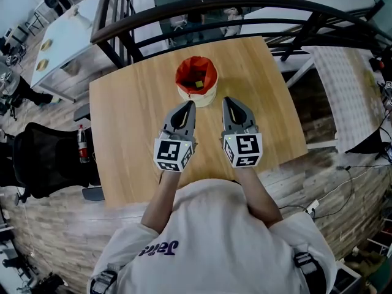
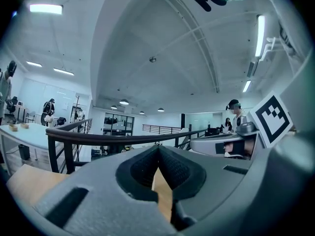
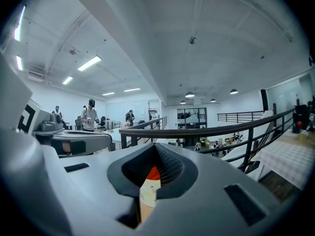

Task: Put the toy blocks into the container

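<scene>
A cream container [image 1: 196, 81] with a red lining stands on the wooden table [image 1: 135, 133], toward its far side. A small yellow block [image 1: 199, 84] lies inside it. My left gripper [image 1: 191, 105] hovers just near of the container, a little to its left, jaws shut and empty. Beside it, my right gripper [image 1: 226, 100] is also shut with nothing held, close to the container's right side. In the left gripper view the left gripper [image 2: 158, 149] is closed, with only table wood behind it. In the right gripper view the container [image 3: 153, 175] shows through the slit below the closed right gripper [image 3: 156, 146].
A dark railing [image 1: 245, 5] curves along the table's far edge. A black office chair [image 1: 46, 158] and a red-capped bottle [image 1: 81, 143] sit off the left edge. A patterned sheet [image 1: 343, 90] lies to the right. People stand in the distance.
</scene>
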{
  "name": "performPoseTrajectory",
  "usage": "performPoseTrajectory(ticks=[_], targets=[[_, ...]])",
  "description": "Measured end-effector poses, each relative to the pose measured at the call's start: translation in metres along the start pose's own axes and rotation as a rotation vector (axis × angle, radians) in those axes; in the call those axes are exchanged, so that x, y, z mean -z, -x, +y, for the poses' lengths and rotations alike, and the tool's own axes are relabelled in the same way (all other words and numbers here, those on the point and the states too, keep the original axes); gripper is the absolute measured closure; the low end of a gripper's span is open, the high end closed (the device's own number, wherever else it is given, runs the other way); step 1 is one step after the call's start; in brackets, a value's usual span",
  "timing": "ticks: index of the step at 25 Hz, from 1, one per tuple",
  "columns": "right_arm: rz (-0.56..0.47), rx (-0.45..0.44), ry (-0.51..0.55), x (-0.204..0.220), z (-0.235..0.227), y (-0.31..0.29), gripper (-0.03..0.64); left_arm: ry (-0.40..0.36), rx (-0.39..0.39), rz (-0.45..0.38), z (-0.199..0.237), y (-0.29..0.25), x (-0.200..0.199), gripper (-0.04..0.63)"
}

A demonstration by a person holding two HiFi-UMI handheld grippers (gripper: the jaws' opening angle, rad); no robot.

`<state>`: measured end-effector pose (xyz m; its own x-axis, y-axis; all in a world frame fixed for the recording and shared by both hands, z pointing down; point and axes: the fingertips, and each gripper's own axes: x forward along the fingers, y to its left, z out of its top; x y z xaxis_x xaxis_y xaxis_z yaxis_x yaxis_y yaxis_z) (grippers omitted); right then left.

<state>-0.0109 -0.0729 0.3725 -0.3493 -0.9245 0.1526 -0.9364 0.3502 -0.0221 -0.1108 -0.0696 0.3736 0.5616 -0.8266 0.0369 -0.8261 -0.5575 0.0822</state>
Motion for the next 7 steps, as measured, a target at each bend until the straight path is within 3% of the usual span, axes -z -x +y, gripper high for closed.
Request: performPoseTrajectory(ticks=[7], targets=[[0.032,-0.026,0.04,0.008,0.013,-0.001,0.601,0.001,-0.006,0.02,0.005,0.007,0.005,0.588]])
